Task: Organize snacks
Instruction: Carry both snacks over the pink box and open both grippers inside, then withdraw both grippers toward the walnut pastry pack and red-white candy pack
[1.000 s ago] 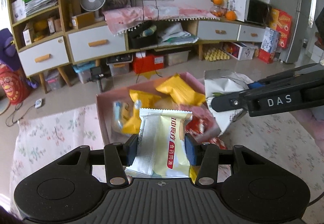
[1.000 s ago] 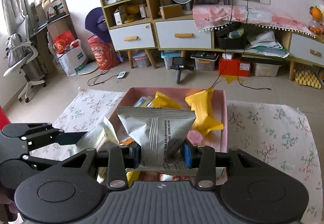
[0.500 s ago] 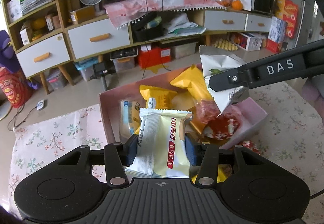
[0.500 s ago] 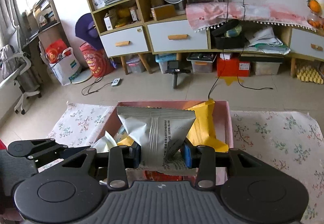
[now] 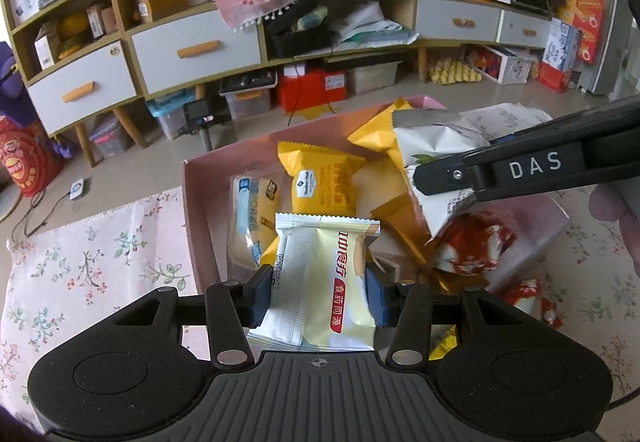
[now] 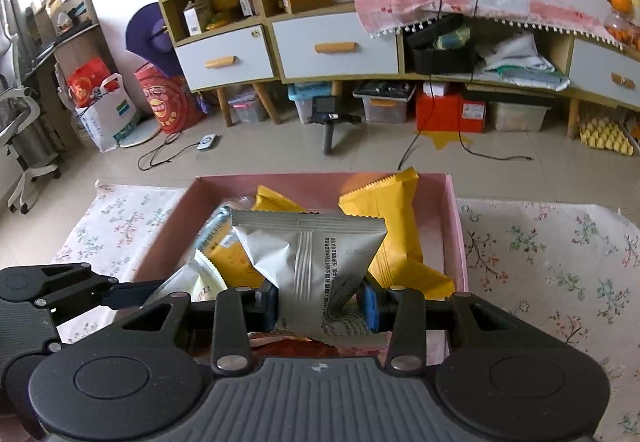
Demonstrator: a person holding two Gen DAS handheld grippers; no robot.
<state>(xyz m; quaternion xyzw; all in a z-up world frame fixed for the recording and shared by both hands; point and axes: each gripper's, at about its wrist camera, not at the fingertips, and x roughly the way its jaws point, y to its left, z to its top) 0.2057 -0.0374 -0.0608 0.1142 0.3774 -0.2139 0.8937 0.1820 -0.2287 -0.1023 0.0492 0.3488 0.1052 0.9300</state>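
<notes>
Both packets over pink box [image 5: 192, 210]: L gripper [image 5: 318, 296] clamps cream snack packet [image 5: 324, 282] near edge, R gripper [image 6: 320, 306] clamps silver packet [image 6: 316, 262] farther right.

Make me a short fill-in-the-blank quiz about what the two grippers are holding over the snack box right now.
1. The left gripper is shut on a cream and ____ snack packet.
2. The right gripper is shut on a ____ foil packet.
3. Both packets hang over a ____ box.
4. Most packets lying in the box are ____.

Missing words: white; silver; pink; yellow
</notes>
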